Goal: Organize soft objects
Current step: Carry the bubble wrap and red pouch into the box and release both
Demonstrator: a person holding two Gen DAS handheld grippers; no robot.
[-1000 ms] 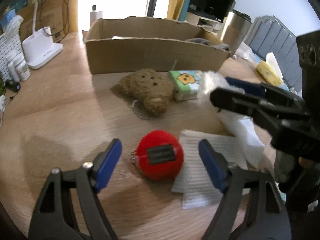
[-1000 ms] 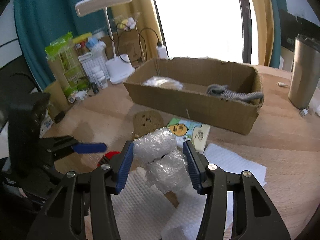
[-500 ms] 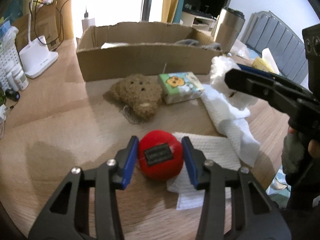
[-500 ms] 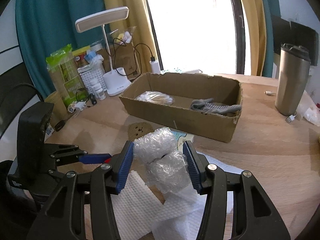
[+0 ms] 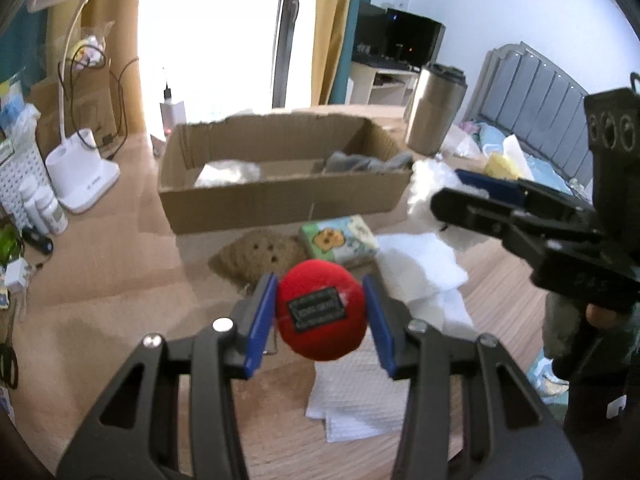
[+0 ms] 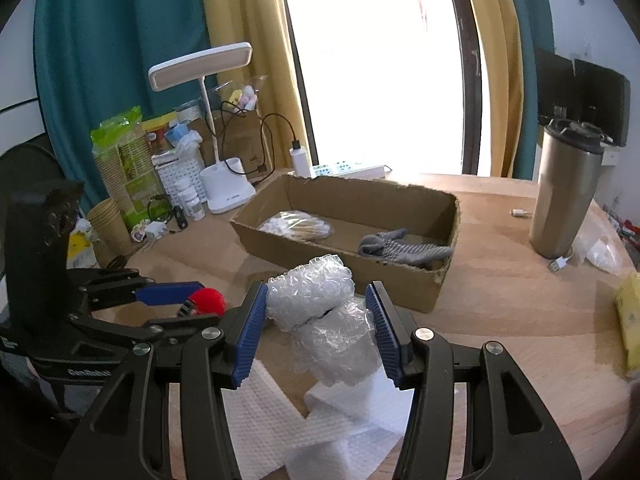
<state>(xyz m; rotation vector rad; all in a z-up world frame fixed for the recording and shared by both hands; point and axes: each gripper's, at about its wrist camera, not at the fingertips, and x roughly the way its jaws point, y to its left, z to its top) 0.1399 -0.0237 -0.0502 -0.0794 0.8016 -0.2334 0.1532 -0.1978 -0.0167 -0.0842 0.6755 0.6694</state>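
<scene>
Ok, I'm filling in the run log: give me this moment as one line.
left gripper: shut on red plush ball, lifted | right gripper: shut on bubble wrap | cardboard box: gray sock, plastic bag

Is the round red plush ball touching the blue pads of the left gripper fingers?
Touching. In the left wrist view the round red plush ball sits between the left gripper fingers, both blue pads pressed against its sides with no gap.

A round red plush ball [image 5: 322, 316] with a black label is pinched off the table. A crumpled bubble wrap wad [image 6: 320, 312] is also clamped. The open cardboard box [image 6: 344, 236] sits mid-table, holding grey gloves [image 6: 404, 249].
</scene>
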